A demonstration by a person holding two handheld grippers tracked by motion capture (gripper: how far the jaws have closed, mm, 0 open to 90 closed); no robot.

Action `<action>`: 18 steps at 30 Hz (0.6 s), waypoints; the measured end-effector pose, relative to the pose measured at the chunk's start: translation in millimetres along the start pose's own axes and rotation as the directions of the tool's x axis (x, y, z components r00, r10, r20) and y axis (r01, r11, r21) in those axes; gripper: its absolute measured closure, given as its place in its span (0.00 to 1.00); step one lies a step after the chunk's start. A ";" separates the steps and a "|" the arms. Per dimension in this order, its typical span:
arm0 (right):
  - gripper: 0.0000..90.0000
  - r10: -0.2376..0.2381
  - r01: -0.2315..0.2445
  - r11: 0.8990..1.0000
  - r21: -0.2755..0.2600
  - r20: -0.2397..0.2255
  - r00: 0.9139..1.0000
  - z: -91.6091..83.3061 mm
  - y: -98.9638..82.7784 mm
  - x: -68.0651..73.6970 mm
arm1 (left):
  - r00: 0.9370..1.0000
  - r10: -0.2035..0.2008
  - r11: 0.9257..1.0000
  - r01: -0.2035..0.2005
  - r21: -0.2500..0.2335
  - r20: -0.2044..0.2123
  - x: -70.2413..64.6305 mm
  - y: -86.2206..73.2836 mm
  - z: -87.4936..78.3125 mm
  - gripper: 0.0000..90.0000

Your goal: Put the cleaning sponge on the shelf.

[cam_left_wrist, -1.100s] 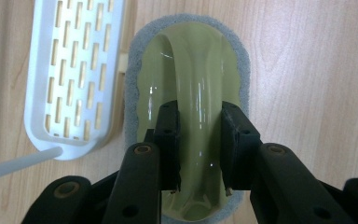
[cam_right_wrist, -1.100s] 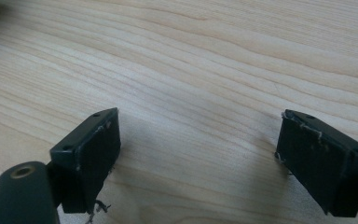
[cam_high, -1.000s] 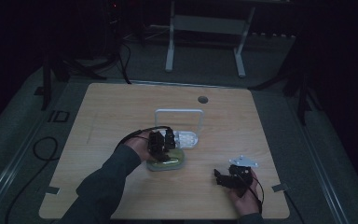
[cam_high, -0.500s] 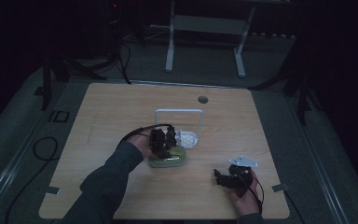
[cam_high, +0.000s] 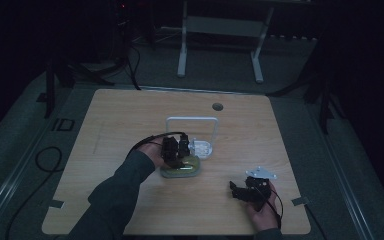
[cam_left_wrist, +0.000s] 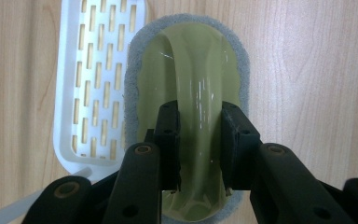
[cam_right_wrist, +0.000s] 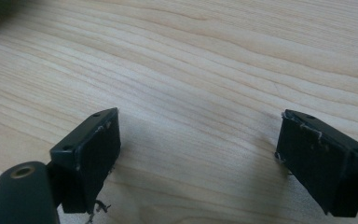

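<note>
An olive-green scrubber [cam_left_wrist: 198,70] with an arched handle and a grey pad [cam_left_wrist: 244,70] lies flat on the wooden table, seen in the high view as a scrubber [cam_high: 185,171] near the middle. My left gripper [cam_left_wrist: 199,126] points down on it, both pads pressed against the sides of the handle arch; in the high view the left gripper [cam_high: 176,150] stands over the scrubber's left half. My right gripper [cam_right_wrist: 200,149] is open above bare wood, nothing between its jaws. The high view has the right gripper [cam_high: 237,190] near the front right of the table.
A white slotted tray [cam_left_wrist: 93,70] lies against the scrubber's side, with a white hoop-shaped frame [cam_high: 191,120] rising behind it. A round cable hole [cam_high: 217,106] sits at the table's far edge. A white stand [cam_high: 220,30] is on the floor beyond.
</note>
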State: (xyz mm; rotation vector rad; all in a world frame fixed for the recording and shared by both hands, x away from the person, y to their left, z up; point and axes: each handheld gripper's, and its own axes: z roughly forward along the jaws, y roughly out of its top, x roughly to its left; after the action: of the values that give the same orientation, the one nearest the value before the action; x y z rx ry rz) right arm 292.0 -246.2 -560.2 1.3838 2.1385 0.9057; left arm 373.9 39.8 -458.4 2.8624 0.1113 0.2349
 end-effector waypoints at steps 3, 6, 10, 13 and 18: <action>0.15 0.000 0.000 1.000 0.000 0.000 1.000 0.0 0.0 0.0 | 1.000 0.000 1.000 0.000 0.002 -0.003 1.4 -0.1 0.3 0.79; 0.15 0.000 0.000 1.000 0.000 0.000 1.000 0.0 0.0 0.0 | 1.000 0.005 1.000 -0.005 0.005 -0.011 2.7 0.5 -0.6 0.79; 0.15 0.000 0.000 1.000 0.000 0.000 1.000 0.0 0.0 0.0 | 1.000 0.008 1.000 -0.008 0.000 -0.017 5.4 3.5 -4.1 0.79; 0.15 0.000 0.000 1.000 0.000 0.000 1.000 0.0 0.0 0.0 | 1.000 0.008 1.000 -0.008 0.001 -0.024 6.8 5.3 -5.4 0.79; 0.15 0.002 -0.002 1.000 0.001 0.000 1.000 -0.1 0.0 0.1 | 1.000 0.006 1.000 -0.006 -0.015 -0.029 7.9 6.6 -5.8 0.79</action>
State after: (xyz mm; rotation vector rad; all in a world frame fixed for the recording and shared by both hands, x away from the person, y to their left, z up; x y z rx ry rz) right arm 291.9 -246.1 -560.2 1.3866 2.1387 0.9055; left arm 381.0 35.8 -449.9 2.8454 0.1061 0.2768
